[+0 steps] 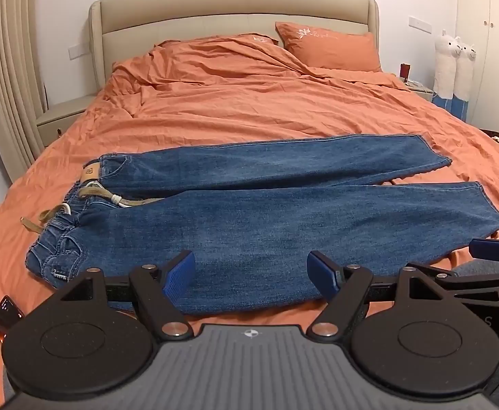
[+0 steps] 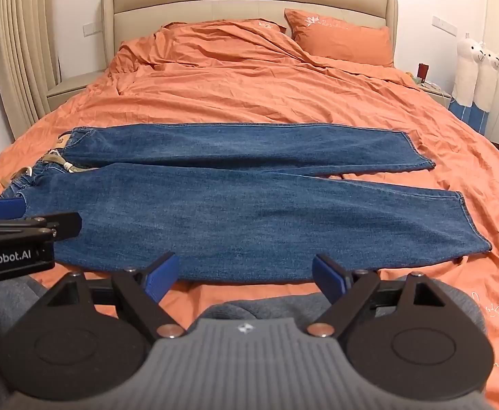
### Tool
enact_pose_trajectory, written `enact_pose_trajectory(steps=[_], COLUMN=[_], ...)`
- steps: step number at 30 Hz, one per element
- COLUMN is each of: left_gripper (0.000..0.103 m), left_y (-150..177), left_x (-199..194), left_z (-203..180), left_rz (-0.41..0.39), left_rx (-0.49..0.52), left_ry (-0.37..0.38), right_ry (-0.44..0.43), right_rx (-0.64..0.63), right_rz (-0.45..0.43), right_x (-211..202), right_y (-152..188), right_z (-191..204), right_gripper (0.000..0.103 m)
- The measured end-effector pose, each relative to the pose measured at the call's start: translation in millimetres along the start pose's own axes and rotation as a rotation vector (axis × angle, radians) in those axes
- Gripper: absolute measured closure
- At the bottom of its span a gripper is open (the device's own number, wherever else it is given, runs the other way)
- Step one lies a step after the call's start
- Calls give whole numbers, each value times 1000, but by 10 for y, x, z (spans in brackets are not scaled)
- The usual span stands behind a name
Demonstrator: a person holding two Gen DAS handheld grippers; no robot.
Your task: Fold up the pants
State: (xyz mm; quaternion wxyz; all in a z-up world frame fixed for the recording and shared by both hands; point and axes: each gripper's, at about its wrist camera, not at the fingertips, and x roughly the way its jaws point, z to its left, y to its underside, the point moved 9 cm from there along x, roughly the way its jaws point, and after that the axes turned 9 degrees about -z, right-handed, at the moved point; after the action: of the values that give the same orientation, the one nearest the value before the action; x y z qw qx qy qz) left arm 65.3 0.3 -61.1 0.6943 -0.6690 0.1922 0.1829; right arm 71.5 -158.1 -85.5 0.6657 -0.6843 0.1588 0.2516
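Observation:
Blue jeans [image 1: 249, 218] lie flat across the orange bed [image 1: 249, 109], waist at the left with a tan belt [image 1: 95, 191], both legs spread toward the right. The jeans also show in the right wrist view [image 2: 242, 198]. My left gripper [image 1: 251, 273] is open and empty, hovering above the near edge of the near leg. My right gripper [image 2: 244, 275] is open and empty at the near edge of the same leg, further right. Each gripper appears at the side of the other's view.
An orange pillow [image 1: 328, 46] and a rumpled duvet lie by the beige headboard [image 1: 232, 10]. A phone [image 1: 5, 316] lies at the bed's near left corner. Nightstands stand on both sides, with plush alpacas [image 2: 478, 71] at the right. A grey footstool [image 2: 283, 304] is below my right gripper.

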Motion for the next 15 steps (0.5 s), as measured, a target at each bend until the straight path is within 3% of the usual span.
enact_pose_trajectory(steps=[15], left_gripper=[15], left_y=[-20], left_x=[19], left_z=[1], left_rz=[6], left_rx=[-3], left_ry=[2], right_ry=[-1], right_rx=[-8], right_rz=[20], right_x=[62], right_y=[-15], right_z=[-36], right_gripper=[21])
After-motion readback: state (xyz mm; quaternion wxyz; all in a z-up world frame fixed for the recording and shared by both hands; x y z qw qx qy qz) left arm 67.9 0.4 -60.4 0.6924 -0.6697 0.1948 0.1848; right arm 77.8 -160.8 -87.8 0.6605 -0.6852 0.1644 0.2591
